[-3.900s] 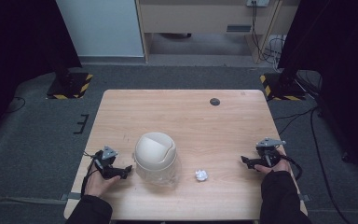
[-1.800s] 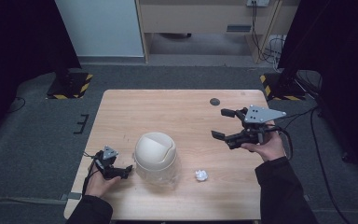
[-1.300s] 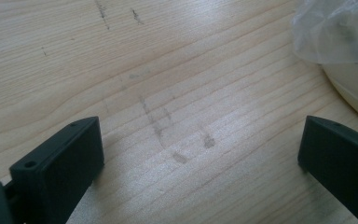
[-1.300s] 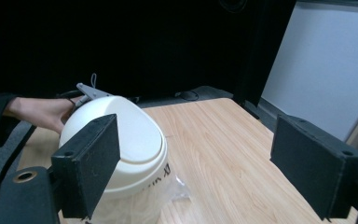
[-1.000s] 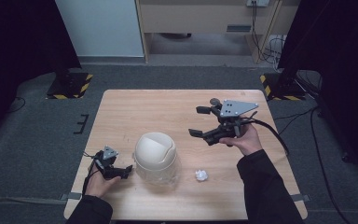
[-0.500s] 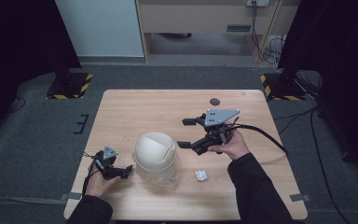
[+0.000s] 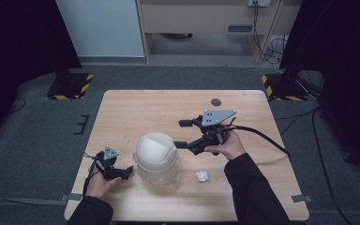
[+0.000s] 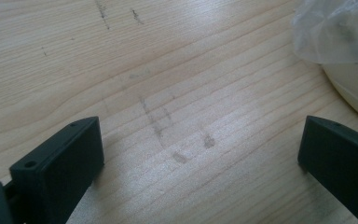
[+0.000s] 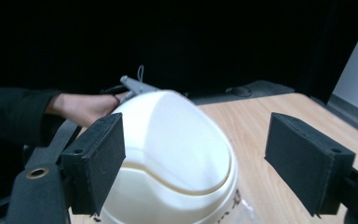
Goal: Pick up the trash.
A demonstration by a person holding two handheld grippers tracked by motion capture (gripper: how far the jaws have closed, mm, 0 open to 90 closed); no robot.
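The right gripper [image 7: 182, 134], open and just narrowing around nothing mid-frame, could probably tip the bin [image 7: 156, 156] by nudging its lid.

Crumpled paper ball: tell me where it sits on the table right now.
In the high view the crumpled paper ball lies near the table's front edge, just right of the cream bin and below the right hand-held gripper.

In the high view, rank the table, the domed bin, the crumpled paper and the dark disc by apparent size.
1. table
2. domed bin
3. crumpled paper and dark disc look about alike; the disc lies farther away, so I won't rank them.
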